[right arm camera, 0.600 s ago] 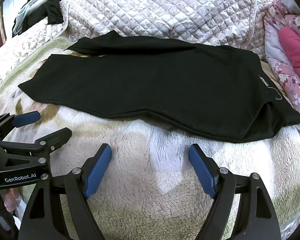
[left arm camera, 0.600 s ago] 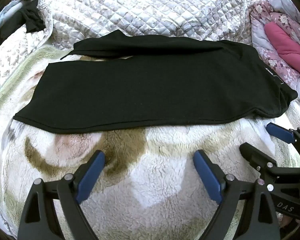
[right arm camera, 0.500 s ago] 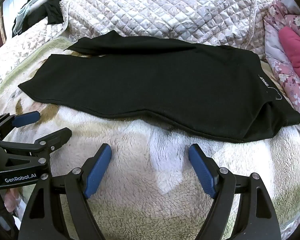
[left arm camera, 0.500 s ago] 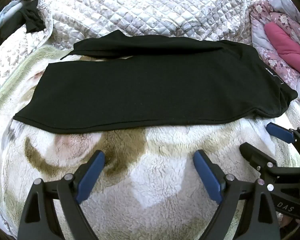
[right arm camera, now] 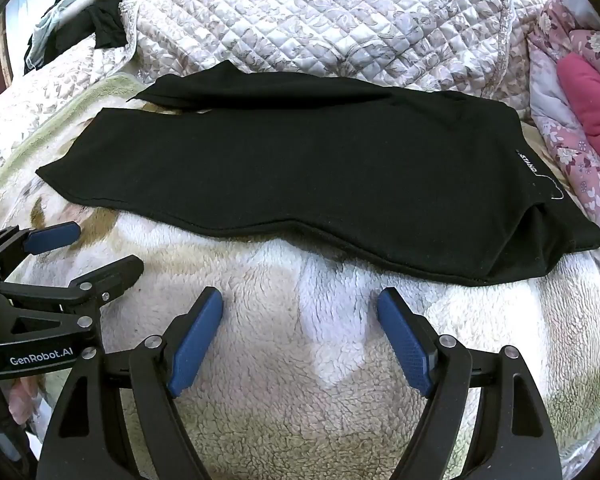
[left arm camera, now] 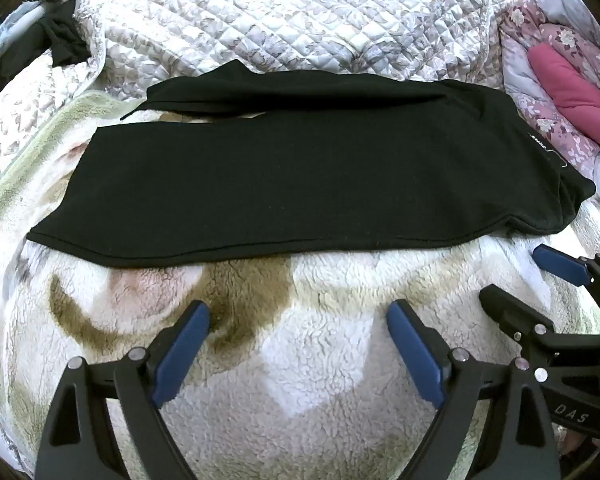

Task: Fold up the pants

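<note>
The black pants (left arm camera: 300,176) lie flat across a fluffy blanket (left arm camera: 320,360), stretched sideways, with the waist end toward the right and the leg ends toward the left. One leg lies over the other, though the far leg pokes out a little behind it at the left (a strip of blanket shows in the gap between them). A small white label (right arm camera: 529,163) sits near the waist.

The left gripper (left arm camera: 298,344) hovers over the bare blanket just short of the pants' near edge, its blue fingers (left arm camera: 180,356) spread wide with nothing between them. The right gripper (right arm camera: 300,340) is beside it, likewise over the blanket and near the hem, its fingers (right arm camera: 404,344) also wide apart and holding nothing. Neither touches the cloth.

Behind the pants a quilted cover (left arm camera: 292,16) is heaped up. To the right lies floral bedding (right arm camera: 572,152) with a pink cushion (left arm camera: 572,80) on it, and some dark clothes (right arm camera: 100,28) are piled at the far left.
</note>
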Action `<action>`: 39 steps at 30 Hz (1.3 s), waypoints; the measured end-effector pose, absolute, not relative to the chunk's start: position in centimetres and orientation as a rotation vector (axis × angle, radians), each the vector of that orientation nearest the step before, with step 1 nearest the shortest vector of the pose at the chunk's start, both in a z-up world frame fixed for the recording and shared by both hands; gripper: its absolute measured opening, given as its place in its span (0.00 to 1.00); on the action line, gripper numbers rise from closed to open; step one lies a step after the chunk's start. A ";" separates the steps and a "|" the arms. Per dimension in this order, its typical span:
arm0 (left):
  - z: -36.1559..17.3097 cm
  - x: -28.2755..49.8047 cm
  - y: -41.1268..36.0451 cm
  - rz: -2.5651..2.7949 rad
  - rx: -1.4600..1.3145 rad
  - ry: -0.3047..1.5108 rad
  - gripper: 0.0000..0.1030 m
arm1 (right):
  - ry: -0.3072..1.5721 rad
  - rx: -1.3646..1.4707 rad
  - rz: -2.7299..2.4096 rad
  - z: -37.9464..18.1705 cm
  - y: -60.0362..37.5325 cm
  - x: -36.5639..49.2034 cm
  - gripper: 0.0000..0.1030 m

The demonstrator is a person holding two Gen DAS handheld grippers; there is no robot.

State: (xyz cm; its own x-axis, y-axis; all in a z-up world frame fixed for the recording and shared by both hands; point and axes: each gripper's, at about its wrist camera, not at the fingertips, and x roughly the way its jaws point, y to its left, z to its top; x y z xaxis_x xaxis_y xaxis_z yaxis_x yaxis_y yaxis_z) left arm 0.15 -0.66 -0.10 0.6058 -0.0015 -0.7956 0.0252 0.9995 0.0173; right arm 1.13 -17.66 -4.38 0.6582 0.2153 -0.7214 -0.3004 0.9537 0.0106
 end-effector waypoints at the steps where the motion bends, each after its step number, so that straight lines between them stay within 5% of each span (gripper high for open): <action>1: -0.1 0.1 -0.6 -0.015 0.027 0.920 0.90 | 0.801 -0.113 0.293 -4.4 -17.7 1.1 0.77; 39: 0.2 -0.2 0.0 -0.047 -0.001 0.914 0.88 | 0.811 0.010 0.356 -3.5 -19.5 1.4 0.77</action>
State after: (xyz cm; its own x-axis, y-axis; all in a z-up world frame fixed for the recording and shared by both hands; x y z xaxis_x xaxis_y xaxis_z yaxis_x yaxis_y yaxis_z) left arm -0.23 0.03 0.18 0.6097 -0.0409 -0.7916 0.0402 0.9990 -0.0206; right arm 1.45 -19.47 -3.48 0.6326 0.3154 -0.7073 -0.3079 0.9405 0.1440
